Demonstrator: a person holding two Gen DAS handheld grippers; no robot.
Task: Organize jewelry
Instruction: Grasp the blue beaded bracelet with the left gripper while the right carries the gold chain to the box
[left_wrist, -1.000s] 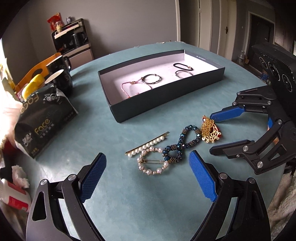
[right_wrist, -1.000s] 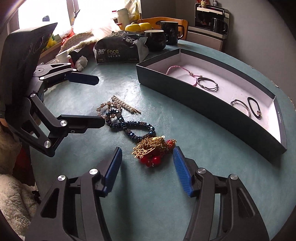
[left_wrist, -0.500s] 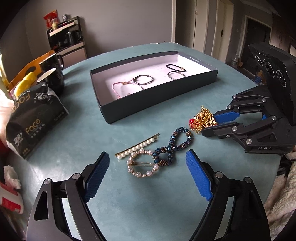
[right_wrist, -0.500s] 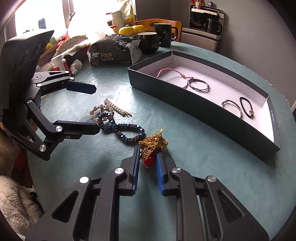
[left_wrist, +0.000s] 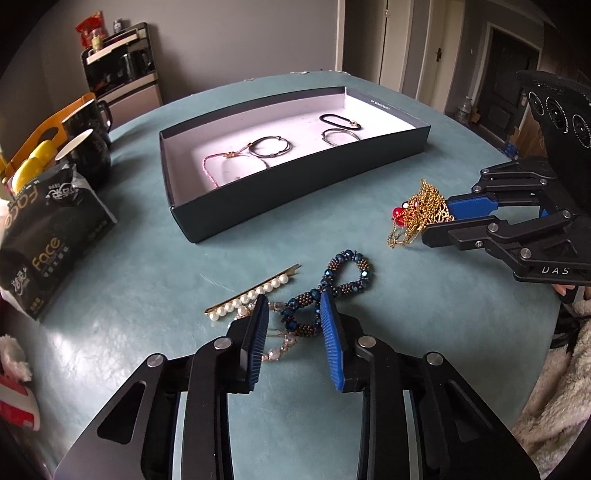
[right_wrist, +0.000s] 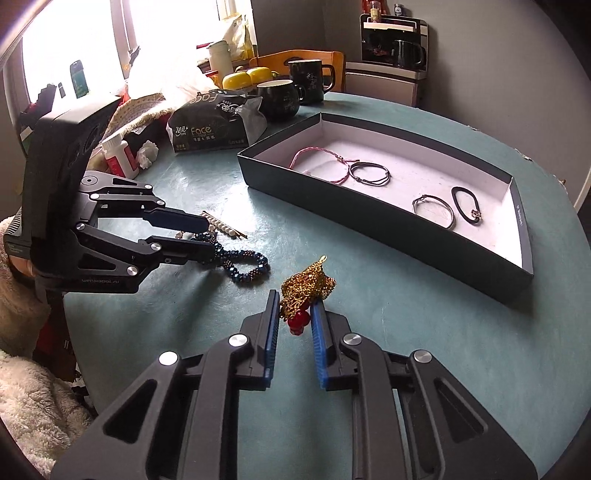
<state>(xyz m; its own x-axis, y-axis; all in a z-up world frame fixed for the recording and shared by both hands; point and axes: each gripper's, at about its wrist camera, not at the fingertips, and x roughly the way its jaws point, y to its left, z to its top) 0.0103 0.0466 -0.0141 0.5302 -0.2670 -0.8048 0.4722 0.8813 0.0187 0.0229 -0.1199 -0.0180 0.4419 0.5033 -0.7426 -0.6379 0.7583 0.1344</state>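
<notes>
The gold chain necklace with red beads (right_wrist: 306, 291) hangs clamped between the right gripper's (right_wrist: 294, 308) fingers, lifted above the teal table (right_wrist: 406, 332) near the open box (right_wrist: 369, 225). The left gripper (left_wrist: 293, 314), its fingers partly apart, straddles the blue beaded bracelet (left_wrist: 332, 288) lying beside the pearl hair clips (left_wrist: 255, 295).

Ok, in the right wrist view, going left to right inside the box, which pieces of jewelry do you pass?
pink cord bracelet → dark wire bracelet → silver bangle → black band with a small charm, all lying in the box.
</notes>
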